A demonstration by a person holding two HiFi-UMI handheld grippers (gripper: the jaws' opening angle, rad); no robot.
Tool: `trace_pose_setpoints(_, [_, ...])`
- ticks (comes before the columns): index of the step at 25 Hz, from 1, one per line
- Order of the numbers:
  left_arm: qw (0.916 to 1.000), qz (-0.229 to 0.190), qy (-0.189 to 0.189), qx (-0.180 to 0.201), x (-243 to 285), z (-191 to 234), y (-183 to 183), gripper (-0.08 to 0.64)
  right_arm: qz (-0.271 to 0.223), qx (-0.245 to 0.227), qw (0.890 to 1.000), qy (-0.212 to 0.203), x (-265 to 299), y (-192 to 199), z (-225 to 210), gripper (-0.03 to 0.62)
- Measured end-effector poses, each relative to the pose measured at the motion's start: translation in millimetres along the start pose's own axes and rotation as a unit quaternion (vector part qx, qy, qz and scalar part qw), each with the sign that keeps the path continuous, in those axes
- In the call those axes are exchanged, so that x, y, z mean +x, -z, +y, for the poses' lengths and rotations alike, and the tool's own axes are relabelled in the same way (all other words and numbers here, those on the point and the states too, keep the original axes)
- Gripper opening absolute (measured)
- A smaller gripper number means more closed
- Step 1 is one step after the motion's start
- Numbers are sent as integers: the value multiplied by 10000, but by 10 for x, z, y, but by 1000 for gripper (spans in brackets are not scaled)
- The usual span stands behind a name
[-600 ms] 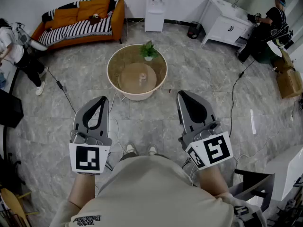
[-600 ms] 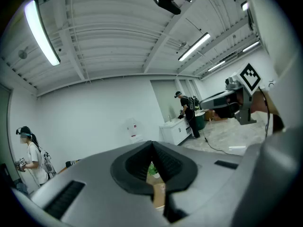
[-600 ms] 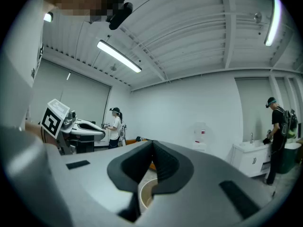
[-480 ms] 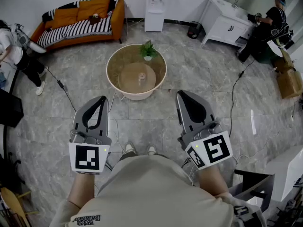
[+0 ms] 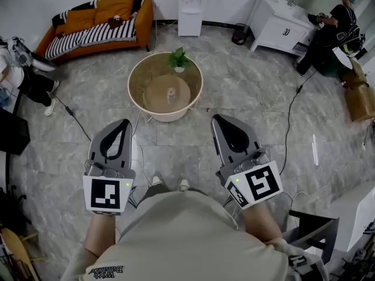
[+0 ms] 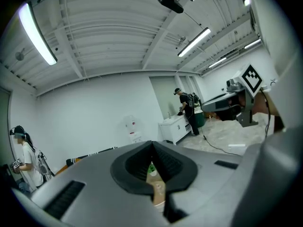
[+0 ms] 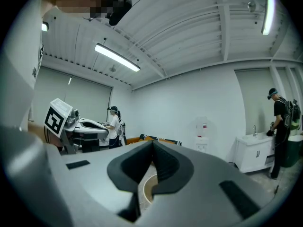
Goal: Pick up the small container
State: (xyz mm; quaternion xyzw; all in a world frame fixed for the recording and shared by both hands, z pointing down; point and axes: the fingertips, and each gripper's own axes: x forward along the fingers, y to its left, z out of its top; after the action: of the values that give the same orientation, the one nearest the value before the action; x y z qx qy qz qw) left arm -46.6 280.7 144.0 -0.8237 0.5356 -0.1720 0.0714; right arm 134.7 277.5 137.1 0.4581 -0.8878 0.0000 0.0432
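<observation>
The small container [image 5: 170, 92] stands upright in the middle of a round glass-topped table [image 5: 140, 106], across the floor ahead of me. A potted plant [image 5: 178, 59] sits at the table's far edge. My left gripper [image 5: 122, 123] and right gripper [image 5: 218, 119] are held side by side in the air above the floor, well short of the table. Both are shut with nothing between the jaws. In the left gripper view the plant [image 6: 151, 168] and table top [image 6: 158, 189] show through the jaw hollow of the left gripper [image 6: 152, 144]. The right gripper [image 7: 152, 144] view shows the table rim [image 7: 141, 188].
An orange sofa [image 5: 96, 22] stands at the back left, a water dispenser [image 5: 192, 7] and a white cabinet [image 5: 281, 25] against the far wall. One person [image 5: 331, 31] stands at the cabinet, another [image 5: 23, 75] at the left. Cables [image 5: 287, 133] run over the floor.
The table and container sit slightly higher and further left in the head view. My right gripper has shifted a little to the left. Both grippers stay shut.
</observation>
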Motion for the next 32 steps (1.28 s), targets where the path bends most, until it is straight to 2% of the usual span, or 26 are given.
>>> trace_pose_setpoints(11, [10000, 20, -36, 9, 119, -282, -38, 5, 1, 36, 9999, -129, -137, 133, -235, -3])
trace_pose_setpoints(16, [9999, 28, -83, -62, 192, -259, 23, 5, -44, 29, 10000, -24, -46, 167, -335, -3])
trace_pose_setpoints(27, [9997, 48, -102, -223, 712, 91, 232, 5, 175, 8, 9998, -67, 592, 367, -514, -3])
trace_pose_setpoints(32, [9997, 13, -54, -249, 1103, 414, 290, 5, 308, -19, 9994, -132, 1129, 433, -615, -3])
